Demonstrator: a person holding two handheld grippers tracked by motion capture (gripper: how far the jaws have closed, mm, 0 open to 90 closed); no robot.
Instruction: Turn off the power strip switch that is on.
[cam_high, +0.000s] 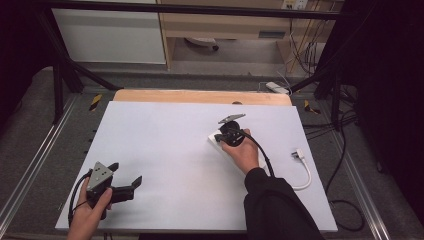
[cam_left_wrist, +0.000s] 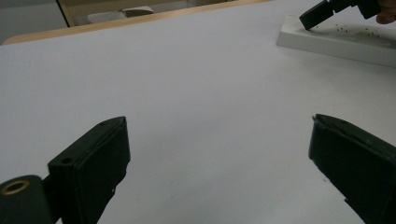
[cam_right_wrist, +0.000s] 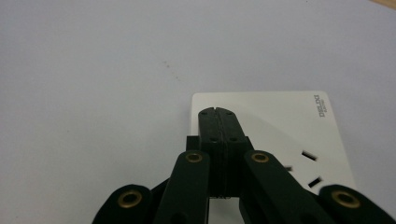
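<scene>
Right claw (cam_right_wrist: 218, 112) pressed together, empty, tips over the white socket strip (cam_right_wrist: 280, 126) lying flat on the worktop (cam_high: 165, 135). Left claw (cam_high: 125, 175) spread wide, gripping nothing, well apart from the socket strip, near the worktop's front edge.

looks like a lab or test bench: white table (cam_high: 165, 150) boxed in by a black metal frame (cam_high: 60, 65), loose cables (cam_high: 305, 45) on grey carpet (cam_high: 30, 125), plain cabinets (cam_high: 110, 35) behind.
</scene>
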